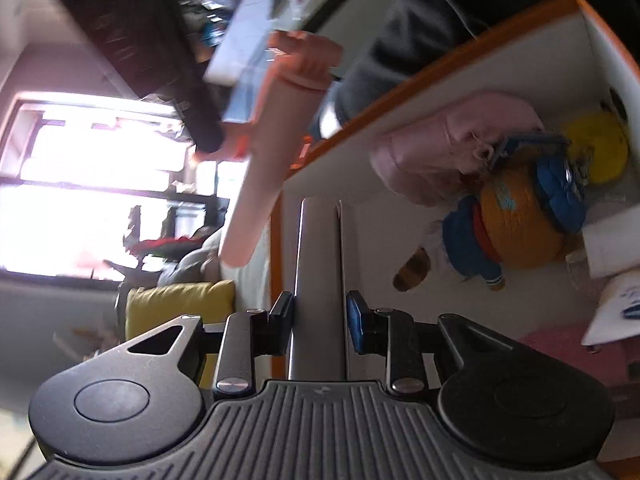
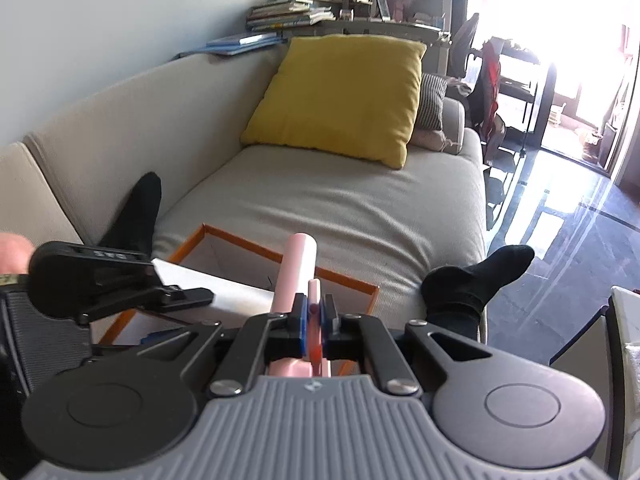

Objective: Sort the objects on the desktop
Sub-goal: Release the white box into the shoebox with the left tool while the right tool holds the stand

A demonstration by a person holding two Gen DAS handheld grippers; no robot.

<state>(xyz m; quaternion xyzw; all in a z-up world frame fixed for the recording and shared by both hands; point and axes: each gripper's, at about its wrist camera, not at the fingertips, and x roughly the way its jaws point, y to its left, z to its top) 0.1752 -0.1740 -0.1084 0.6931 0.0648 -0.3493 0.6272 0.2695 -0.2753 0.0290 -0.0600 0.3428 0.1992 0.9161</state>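
Pink tube (image 2: 298, 272) is running lengthwise out of my right gripper (image 2: 315, 322), clamped on its flat end, above the orange-rimmed box (image 2: 256, 240), while my left gripper (image 1: 320, 322) is pinching a grey bar (image 1: 318, 280).

pink tube (image 2: 298, 276) base hidden, gripper (image 2: 314, 322)

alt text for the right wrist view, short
The right gripper, shut on a pink tube-shaped item, hovers above an orange-rimmed white box on a beige sofa. A yellow cushion lies behind; the left gripper enters from the left.
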